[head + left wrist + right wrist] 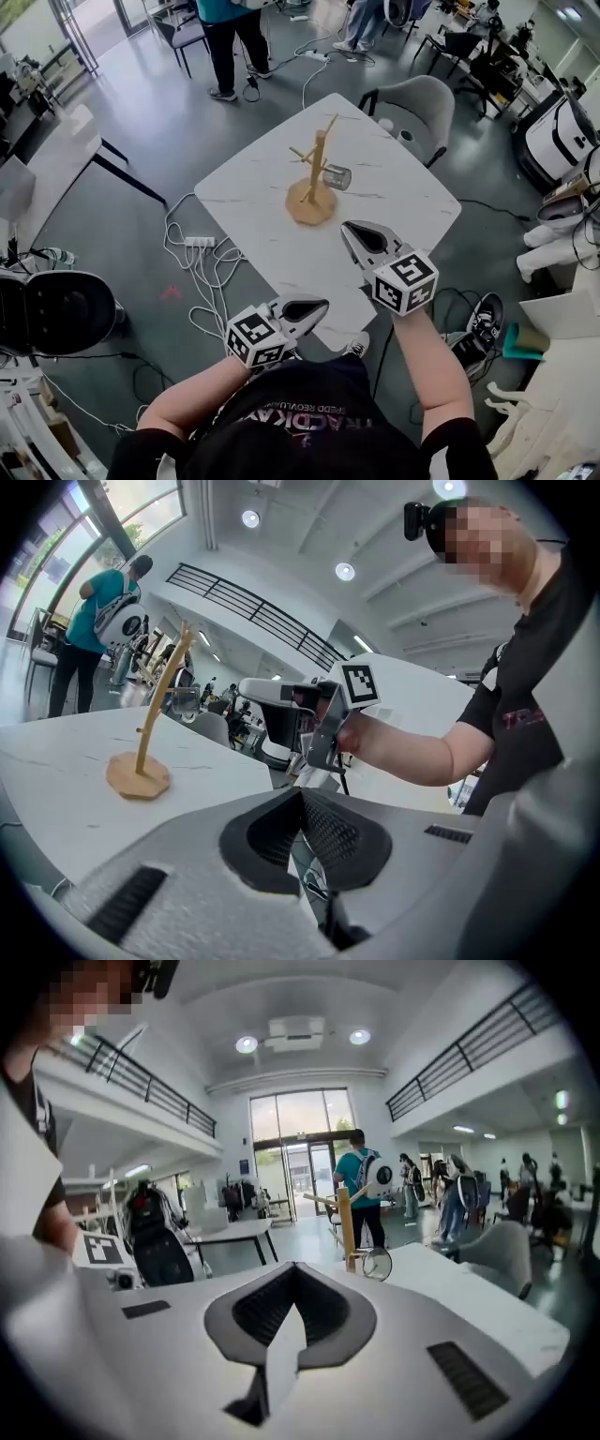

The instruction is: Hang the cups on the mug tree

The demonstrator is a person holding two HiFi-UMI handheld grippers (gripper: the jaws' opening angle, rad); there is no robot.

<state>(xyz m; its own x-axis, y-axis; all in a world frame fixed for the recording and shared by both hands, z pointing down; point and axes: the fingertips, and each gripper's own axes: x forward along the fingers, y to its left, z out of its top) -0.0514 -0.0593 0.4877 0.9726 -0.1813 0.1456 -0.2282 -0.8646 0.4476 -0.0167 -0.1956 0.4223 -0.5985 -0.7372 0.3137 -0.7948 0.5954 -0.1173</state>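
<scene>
Both grippers are hanging out by the bottom corner of the white table (403,202), and neither one is carrying anything. The left gripper (324,304) is sitting in the lower middle of the head view with its jaws pressed together, tips meeting and nothing caught between them. Its own view is showing the same thing, the dark pads closing only on each other. The right gripper (346,228) is sitting a bit higher and to the right, just past centre. Its jaws are likewise squeezing tight on nothing and pointing up-frame toward the mug tree (318,169). The wooden tree is standing upright on its round base in the middle of the frame, roughly mid-table and well apart from both grippers. One cup (337,176), shiny and kind of see-through looking, is sitting just right of the trunk, low down near the base. In the right gripper view it's turning its round mouth toward the camera and seems to be hanging off a low peg, though I can't tell for sure whether it's touching the tabletop. A grey chair (419,105) is standing at the table's upper right edge. A power strip (200,242) with white cables is lying on the floor to the left, and a person in a teal top (225,28) is standing at the top of the frame.
</scene>
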